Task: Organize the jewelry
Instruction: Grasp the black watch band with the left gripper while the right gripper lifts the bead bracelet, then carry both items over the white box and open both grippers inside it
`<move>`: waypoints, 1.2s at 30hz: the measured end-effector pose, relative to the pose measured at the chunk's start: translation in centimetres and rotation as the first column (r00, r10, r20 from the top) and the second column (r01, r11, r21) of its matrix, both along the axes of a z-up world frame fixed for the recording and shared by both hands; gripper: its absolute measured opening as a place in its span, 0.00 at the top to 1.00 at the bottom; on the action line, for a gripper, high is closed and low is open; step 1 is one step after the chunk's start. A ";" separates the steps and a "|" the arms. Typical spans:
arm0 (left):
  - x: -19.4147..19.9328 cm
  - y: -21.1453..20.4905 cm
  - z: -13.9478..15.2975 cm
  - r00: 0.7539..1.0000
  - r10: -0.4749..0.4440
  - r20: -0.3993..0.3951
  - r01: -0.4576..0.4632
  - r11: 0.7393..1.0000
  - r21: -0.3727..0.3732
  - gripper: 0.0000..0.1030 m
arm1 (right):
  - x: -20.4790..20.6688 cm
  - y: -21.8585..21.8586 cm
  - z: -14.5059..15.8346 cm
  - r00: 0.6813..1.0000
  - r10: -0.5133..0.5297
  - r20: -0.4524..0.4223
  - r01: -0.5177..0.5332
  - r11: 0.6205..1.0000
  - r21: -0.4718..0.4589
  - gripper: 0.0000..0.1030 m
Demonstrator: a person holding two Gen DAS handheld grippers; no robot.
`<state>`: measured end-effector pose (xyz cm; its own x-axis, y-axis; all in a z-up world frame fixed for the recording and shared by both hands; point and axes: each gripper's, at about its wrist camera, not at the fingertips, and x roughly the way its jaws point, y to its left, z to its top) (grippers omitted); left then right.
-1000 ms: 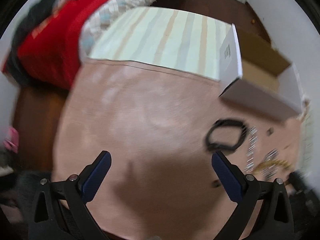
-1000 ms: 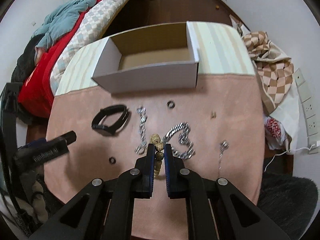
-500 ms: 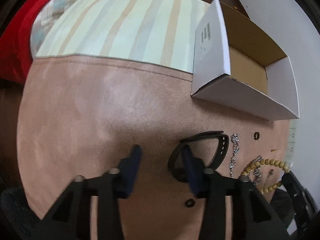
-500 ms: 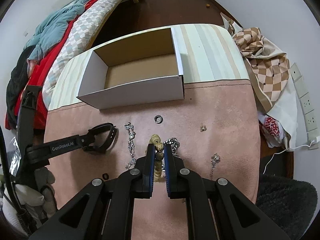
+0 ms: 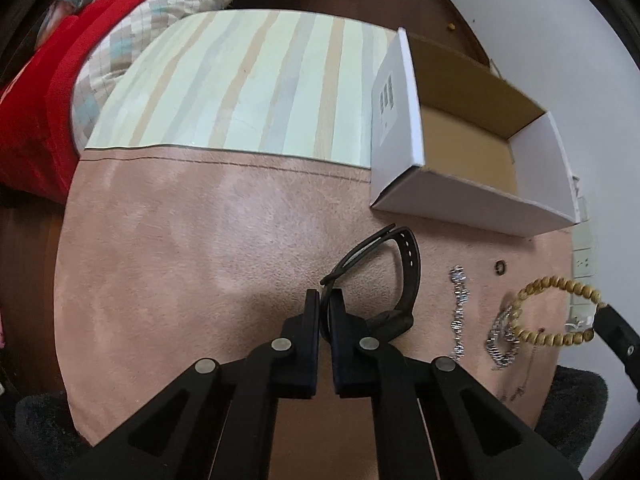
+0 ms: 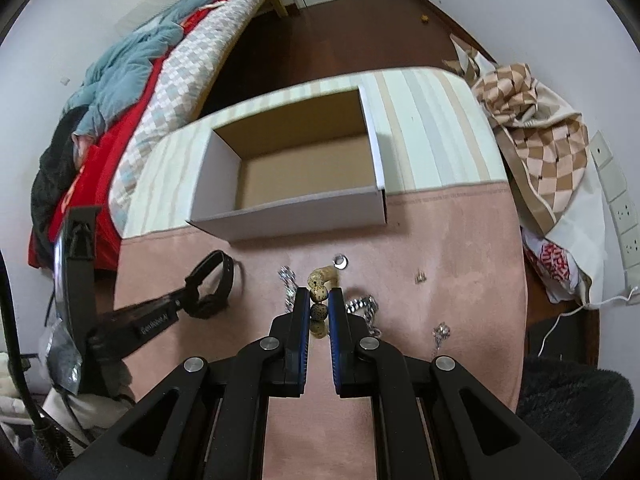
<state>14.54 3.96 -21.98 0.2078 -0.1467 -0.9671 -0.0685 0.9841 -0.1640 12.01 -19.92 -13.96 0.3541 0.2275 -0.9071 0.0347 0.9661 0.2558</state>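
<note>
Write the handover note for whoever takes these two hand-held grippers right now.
Left hand-held gripper: shut on the black watch strap, watch on the pink mat.
Right hand-held gripper: shut on the wooden bead bracelet.
Cardboard box: open, nothing visible inside.
Done: both pieces gripped.
Left: put both in the box, then silver chains, small ring, earrings.

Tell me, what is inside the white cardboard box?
Nothing visible: the white cardboard box shows only its bare brown floor. The strip just behind its near wall is hidden in both views.

Both wrist views downward, sharing box [image 5: 472,200].
</note>
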 end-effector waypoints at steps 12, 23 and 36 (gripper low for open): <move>3.1 -0.7 9.5 0.981 -0.023 0.194 0.038 0.996 -0.075 0.98 | 4.5 -0.7 7.1 0.991 0.029 0.129 -0.037 0.998 0.057 0.91; 11.0 -4.4 7.5 0.985 -0.097 0.143 0.107 0.992 -0.067 0.97 | 12.4 -1.1 3.7 0.995 0.065 0.075 -0.066 0.998 0.019 0.91; 12.5 -5.2 9.6 0.981 -0.087 0.176 0.082 0.996 0.035 0.21 | 15.2 -2.4 1.1 0.996 0.082 -0.046 -0.080 0.996 0.037 0.48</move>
<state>27.01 -1.22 -12.43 0.3641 -0.1450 -0.9200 0.0425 0.9894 -0.1391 27.17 -22.28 -12.88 0.2897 0.2855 -0.9135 -0.0306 0.9567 0.2893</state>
